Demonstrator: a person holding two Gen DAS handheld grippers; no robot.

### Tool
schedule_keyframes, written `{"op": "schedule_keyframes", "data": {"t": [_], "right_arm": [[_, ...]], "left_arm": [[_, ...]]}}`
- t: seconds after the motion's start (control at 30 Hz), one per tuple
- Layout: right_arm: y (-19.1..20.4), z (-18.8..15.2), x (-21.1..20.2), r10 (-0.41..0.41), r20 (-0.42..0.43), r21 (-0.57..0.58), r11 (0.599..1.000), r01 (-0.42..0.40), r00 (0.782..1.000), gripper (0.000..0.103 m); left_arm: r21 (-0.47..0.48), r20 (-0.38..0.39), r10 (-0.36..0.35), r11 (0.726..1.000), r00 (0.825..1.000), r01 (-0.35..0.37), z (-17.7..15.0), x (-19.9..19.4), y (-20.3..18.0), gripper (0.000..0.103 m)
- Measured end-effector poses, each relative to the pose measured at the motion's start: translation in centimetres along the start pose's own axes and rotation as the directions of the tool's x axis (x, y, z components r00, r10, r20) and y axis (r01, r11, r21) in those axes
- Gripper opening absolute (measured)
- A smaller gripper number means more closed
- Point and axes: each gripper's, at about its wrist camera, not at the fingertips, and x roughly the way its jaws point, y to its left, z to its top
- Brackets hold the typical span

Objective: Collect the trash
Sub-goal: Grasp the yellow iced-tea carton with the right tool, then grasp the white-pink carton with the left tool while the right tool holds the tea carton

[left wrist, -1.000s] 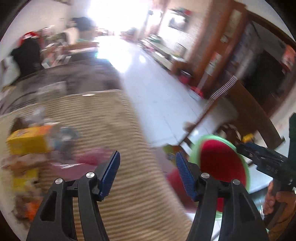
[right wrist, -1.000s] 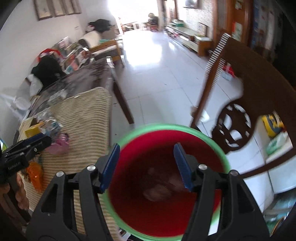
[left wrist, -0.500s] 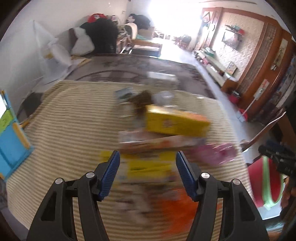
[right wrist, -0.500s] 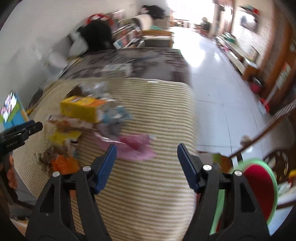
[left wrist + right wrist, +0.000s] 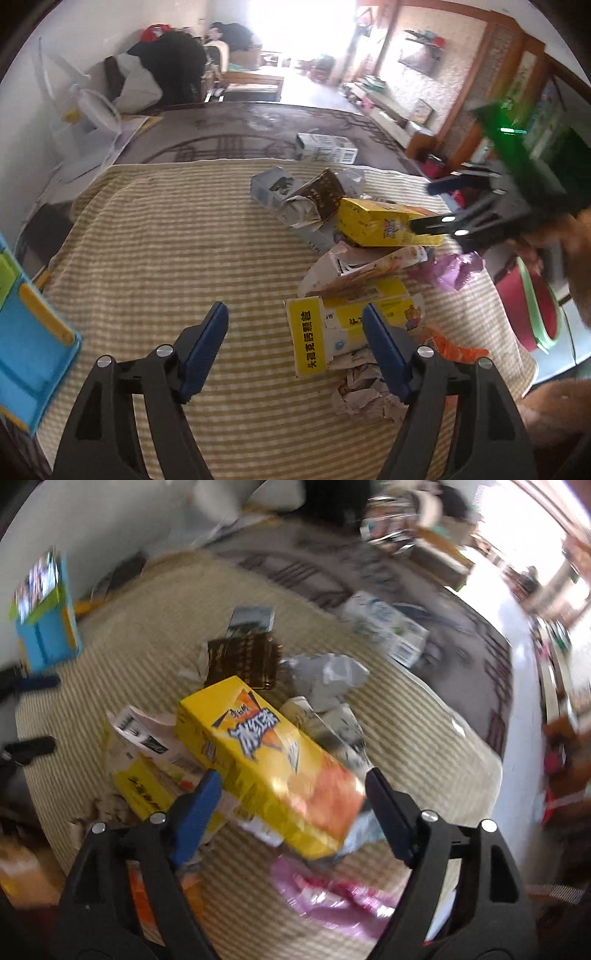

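Jaws, left view: both grippers have just been spreading; the left gripper (image 5: 295,345) stands released low in the frame, with bare cloth and the near end of a white-and-yellow carton (image 5: 351,325) between the pads, nothing pressed.
Trash, left view: the heap lies right of centre on the striped cloth (image 5: 155,240): yellow box (image 5: 376,221), brown wrapper (image 5: 325,192), crumpled paper (image 5: 358,384), pink bag (image 5: 450,269), orange scrap (image 5: 454,347). A milk carton (image 5: 325,147) sits apart, on the dark table (image 5: 236,129) in the upper middle.
Bin, left view: a red bin with a green rim (image 5: 535,306) shows at the right edge, beyond the cloth.
Room, left view: the cloth is bare across the left half; a blue stand (image 5: 33,332) blocks the lower left. The right gripper (image 5: 428,206) crowds the heap from the upper right.
Jaws, right view: right gripper (image 5: 291,794) released, straddling the lower end of the yellow box (image 5: 266,764); pads look clear of it, though blur leaves contact uncertain.
Room, right view: the cloth's edge curves down the right side, floor beyond; the left gripper's tips show at the left edge.
Progress: most of the heap is still on the cloth, nothing is gripped; I judge collecting is far from finished.
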Motion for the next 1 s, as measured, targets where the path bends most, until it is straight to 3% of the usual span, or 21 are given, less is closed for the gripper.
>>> {"op": "schedule_keyframes", "data": {"t": [0.1, 0.17, 0.23, 0.33, 0.43, 0.5, 0.63, 0.73, 0.93, 1.0], "right_arm": [[0.1, 1.3, 2.5, 0.052, -0.131, -0.065, 0.996, -0.061, 0.99, 0.09], [0.1, 1.6, 3.6, 0.053, -0.182, -0.084, 0.994, -0.069, 0.982, 0.09], [0.1, 1.7, 4.1, 0.053, -0.202, -0.088, 0.993, -0.072, 0.978, 0.077], [-0.2, 1.8, 2.6, 0.119, -0.161, -0.037, 0.991, -0.127, 0.98, 0.068], [-0.8, 1.0, -0.1, 0.142, -0.051, 0.058, 0.989, -0.139, 0.988, 0.065], [-1.8, -0.5, -2.5, 0.15, 0.051, 0.182, 0.971, -0.157, 0.987, 0.064], [-3.3, -5.3, -5.4, 0.109, 0.19, 0.43, 0.884, -0.182, 0.976, 0.064], [-3.3, -8.6, -6.6, 0.053, 0.241, 0.545, 0.819, -0.181, 0.969, 0.064], [-3.3, -15.2, -7.8, -0.014, 0.321, 0.726, 0.646, -0.236, 0.947, 0.064], [-3.3, -16.4, -7.7, -0.023, 0.335, 0.756, 0.603, -0.254, 0.942, 0.064]], "left_arm": [[0.014, -0.006, -0.027, 1.0, 1.0, 0.027, 0.3, 0.3, 0.6, 0.072], [0.027, -0.011, -0.041, 0.999, 0.999, 0.042, 0.4, 0.2, 0.6, 0.072], [0.046, -0.011, -0.046, 0.998, 0.999, 0.046, 0.5, 0.2, 0.6, 0.072], [0.069, -0.012, -0.053, 0.996, 0.999, 0.054, 0.8, 0.4, 0.7, 0.072], [0.089, -0.023, -0.072, 0.993, 0.997, 0.073, 1.3, 1.0, 0.6, 0.072], [0.114, -0.028, -0.092, 0.989, 0.995, 0.094, 1.8, 1.4, 0.1, 0.072], [0.213, -0.07, -0.131, 0.966, 0.989, 0.143, 3.0, 3.3, -2.0, 0.073], [0.292, -0.13, -0.158, 0.937, 0.979, 0.19, 3.7, 5.5, -4.1, 0.073], [0.424, -0.265, -0.162, 0.866, 0.951, 0.265, 4.9, 10.4, -8.4, 0.074], [0.453, -0.281, -0.147, 0.851, 0.948, 0.266, 5.0, 11.3, -9.2, 0.079]]}}
